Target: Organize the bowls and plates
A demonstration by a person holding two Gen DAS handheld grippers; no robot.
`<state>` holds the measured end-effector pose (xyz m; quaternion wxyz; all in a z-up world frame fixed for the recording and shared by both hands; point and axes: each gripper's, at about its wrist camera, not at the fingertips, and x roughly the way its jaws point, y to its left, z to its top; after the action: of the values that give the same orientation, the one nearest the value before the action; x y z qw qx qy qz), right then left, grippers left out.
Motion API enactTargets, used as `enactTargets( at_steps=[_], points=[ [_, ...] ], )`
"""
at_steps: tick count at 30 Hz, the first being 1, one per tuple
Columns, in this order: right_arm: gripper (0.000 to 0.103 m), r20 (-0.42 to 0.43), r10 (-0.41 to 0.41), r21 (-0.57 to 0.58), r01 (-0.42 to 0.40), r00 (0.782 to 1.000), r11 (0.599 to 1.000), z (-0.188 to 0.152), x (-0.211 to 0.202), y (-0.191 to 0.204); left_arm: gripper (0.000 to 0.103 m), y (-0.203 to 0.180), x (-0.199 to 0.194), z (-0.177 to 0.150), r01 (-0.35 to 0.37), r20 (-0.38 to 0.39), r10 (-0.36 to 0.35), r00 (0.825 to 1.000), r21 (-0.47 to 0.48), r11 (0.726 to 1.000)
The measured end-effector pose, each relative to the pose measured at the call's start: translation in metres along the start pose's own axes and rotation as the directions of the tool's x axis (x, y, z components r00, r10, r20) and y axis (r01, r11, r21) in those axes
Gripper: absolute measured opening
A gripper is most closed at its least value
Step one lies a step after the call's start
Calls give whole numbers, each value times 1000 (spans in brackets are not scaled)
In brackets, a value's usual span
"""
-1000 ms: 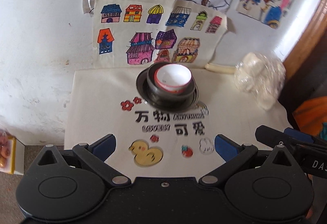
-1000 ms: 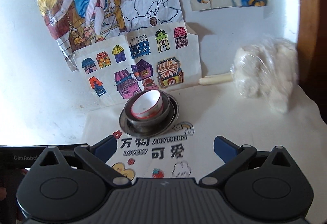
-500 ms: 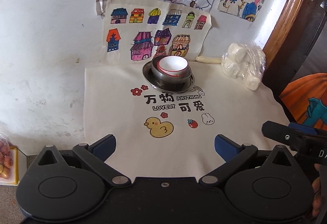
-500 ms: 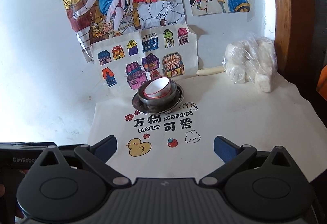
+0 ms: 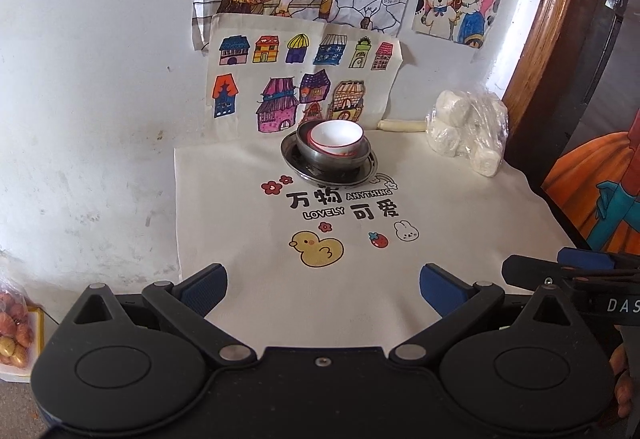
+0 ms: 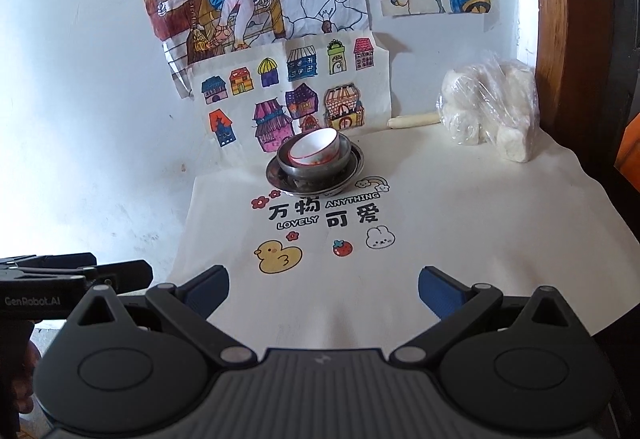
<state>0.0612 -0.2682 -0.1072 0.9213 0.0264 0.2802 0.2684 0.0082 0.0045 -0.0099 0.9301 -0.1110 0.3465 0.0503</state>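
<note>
A white bowl with a red rim [image 5: 337, 136] [image 6: 316, 149] sits tilted inside a dark metal bowl [image 5: 332, 158] [image 6: 310, 169], which stands on a dark metal plate [image 5: 368, 173] [image 6: 354, 169] at the back of the cloth-covered table. My left gripper [image 5: 323, 287] is open and empty, well back from the stack over the table's front edge. My right gripper [image 6: 323, 287] is open and empty too, equally far back. The right gripper's side shows in the left wrist view [image 5: 576, 271], and the left gripper's side in the right wrist view [image 6: 76, 275].
A cream cloth [image 5: 440, 223] with printed duck and lettering covers the table. A clear bag of white rolls [image 5: 468, 137] [image 6: 492, 111] lies at the back right. Drawings hang on the white wall [image 5: 100, 79]. A wooden frame [image 5: 536, 39] stands right. A packet of snacks [image 5: 14, 331] lies low left.
Both grippers have drawn back from the stack, so the bowls and plate look smaller and farther. The stack itself has not moved. Both stayed open.
</note>
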Motion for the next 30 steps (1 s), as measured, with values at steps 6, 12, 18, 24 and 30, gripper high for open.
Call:
enactTargets(
  at_steps=[6, 12, 18, 24, 30],
  points=[
    [103, -3, -15, 8, 15, 1000, 1000, -4, -4, -5, 102, -7, 2, -2, 10, -4, -10, 1000, 6, 1000],
    [103, -5, -25, 11, 25, 1000, 1000, -6, -6, -9, 101, -14, 1, -3, -2, -7, 2, 1000, 24, 1000],
    [103, -6, -24, 13, 24, 1000, 1000, -7, -8, -13, 101, -17, 0, -3, -20, -17, 21, 1000, 16, 1000],
    [103, -5, -23, 21, 23, 1000, 1000, -7, -9, -17, 99, -20, 0, -1, -61, -47, 61, 997, 7, 998],
    [103, -4, -21, 23, 21, 1000, 1000, -8, -9, -19, 99, -24, -2, 0, -51, -40, 52, 998, 15, 999]
  ],
)
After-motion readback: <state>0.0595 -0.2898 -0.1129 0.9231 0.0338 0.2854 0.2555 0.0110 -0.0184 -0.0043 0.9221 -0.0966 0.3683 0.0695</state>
